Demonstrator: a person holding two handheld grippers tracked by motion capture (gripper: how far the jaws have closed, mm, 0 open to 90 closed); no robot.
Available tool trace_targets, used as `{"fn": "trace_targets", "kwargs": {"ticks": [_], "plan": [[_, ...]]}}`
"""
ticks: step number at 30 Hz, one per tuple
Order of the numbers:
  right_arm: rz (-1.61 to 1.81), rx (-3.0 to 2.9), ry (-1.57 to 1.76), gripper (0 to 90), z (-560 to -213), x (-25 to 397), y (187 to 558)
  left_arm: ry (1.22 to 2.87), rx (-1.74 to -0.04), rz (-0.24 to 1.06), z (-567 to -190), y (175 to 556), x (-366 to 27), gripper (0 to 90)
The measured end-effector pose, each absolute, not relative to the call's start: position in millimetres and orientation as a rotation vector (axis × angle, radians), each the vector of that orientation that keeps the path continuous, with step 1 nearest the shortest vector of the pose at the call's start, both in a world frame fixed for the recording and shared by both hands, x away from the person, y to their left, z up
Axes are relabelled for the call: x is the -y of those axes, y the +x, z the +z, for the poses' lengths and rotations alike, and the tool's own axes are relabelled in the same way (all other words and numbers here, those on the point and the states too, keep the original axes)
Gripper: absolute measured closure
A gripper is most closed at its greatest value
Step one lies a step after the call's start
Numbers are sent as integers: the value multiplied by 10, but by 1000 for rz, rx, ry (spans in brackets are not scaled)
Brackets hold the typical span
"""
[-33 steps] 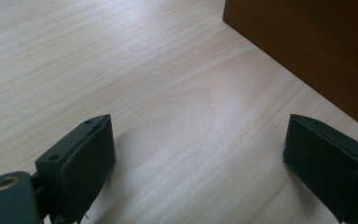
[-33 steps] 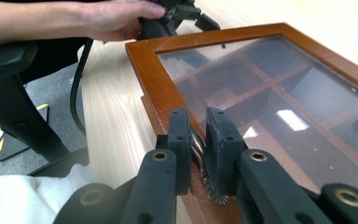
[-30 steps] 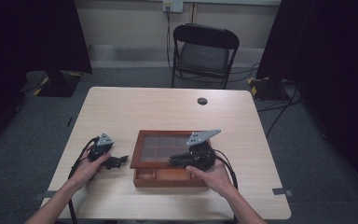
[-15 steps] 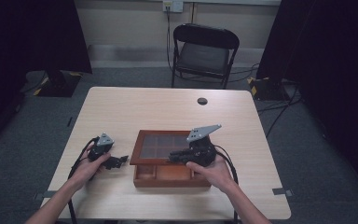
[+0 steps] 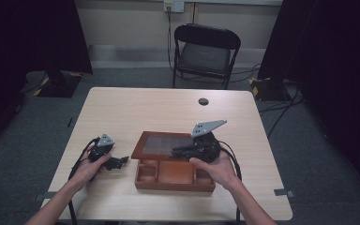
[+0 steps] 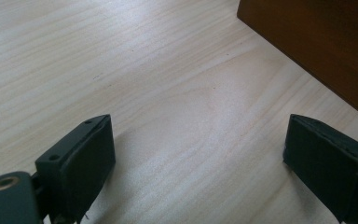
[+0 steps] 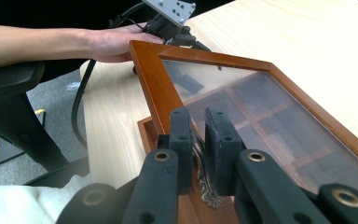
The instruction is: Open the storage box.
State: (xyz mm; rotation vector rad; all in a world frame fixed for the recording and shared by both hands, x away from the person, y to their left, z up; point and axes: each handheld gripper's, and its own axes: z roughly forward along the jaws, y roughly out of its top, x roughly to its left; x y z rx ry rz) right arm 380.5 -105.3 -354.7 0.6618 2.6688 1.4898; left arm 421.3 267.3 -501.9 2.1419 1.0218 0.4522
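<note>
Right gripper view: my right tool (image 7: pixel 197 140) pinched the lid's brass clasp (image 7: pixel 201 175).
Thin grip could slip, dropping the glass lid (image 7: pixel 261 112); left tool (image 6: pixel 198 172) gaped empty.

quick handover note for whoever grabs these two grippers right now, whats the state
Right gripper: shut on the small brass clasp at the front edge of the glass-paned lid of the brown wooden compartment box; the lid is lifted partway, hinged at the far side.
Left gripper: open, holding nothing, resting low on the light wooden table just left of the box, not touching it.
Done: clasp gripped, lid raised enough to expose the front compartments.
Left: probably swing the lid fully open; steady the box with the left gripper if it slides. Contents of the compartments cannot be made out.
</note>
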Motion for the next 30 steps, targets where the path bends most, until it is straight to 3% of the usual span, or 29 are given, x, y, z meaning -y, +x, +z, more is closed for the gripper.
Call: {"fn": "trace_targets", "kwargs": {"ticks": [30], "plan": [[1431,-2702,660,824,-3361,1062,3929,2144,-1018,452,-5017,4206,-2681,83]]}}
